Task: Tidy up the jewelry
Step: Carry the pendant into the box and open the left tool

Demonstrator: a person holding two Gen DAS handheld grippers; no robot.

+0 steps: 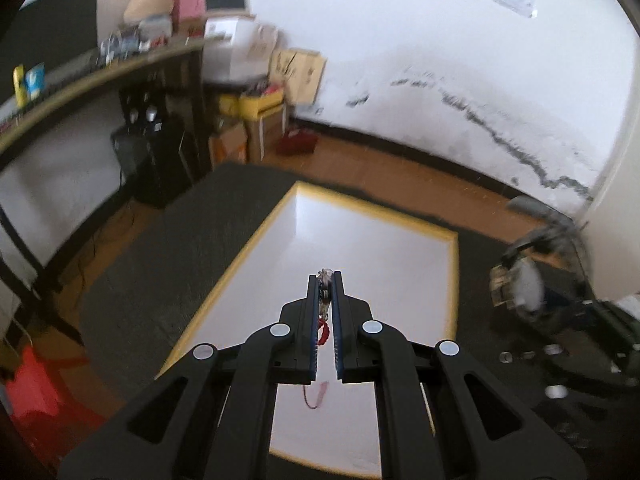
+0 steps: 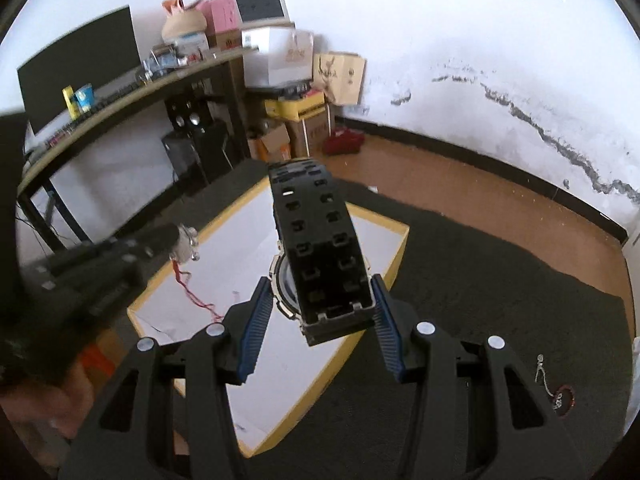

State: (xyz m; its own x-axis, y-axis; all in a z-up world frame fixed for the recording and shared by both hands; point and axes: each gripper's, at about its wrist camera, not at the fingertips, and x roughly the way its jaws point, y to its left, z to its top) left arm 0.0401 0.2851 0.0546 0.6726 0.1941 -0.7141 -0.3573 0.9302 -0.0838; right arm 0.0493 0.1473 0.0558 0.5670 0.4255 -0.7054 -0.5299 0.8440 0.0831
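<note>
1. While poised over the white tray, left gripper closed tight on a small silvery trinket pinched at the tips of the fingers, with a red cord trailing down between them and dangling above the tray's white floor.
2. Over the same tray, right gripper clamped on a black wristwatch: ribbed blue pads pressing the case from both sides, strap standing up past the fingertips, far end tilted toward the tray's far rim.
3. Watch strap matte black, chunky, rows of rectangular holes; round metallic case edge showing at the left of the strap.
4. Tray rectangular, smooth white inside, yellow rim, lying on a dark fuzzy mat.
5. Right of the tray, on the mat, a thin silver chain beside a small dark ring-shaped item; detail too small to tell.
6. Fingers black plastic, with round silver rivets.
</note>
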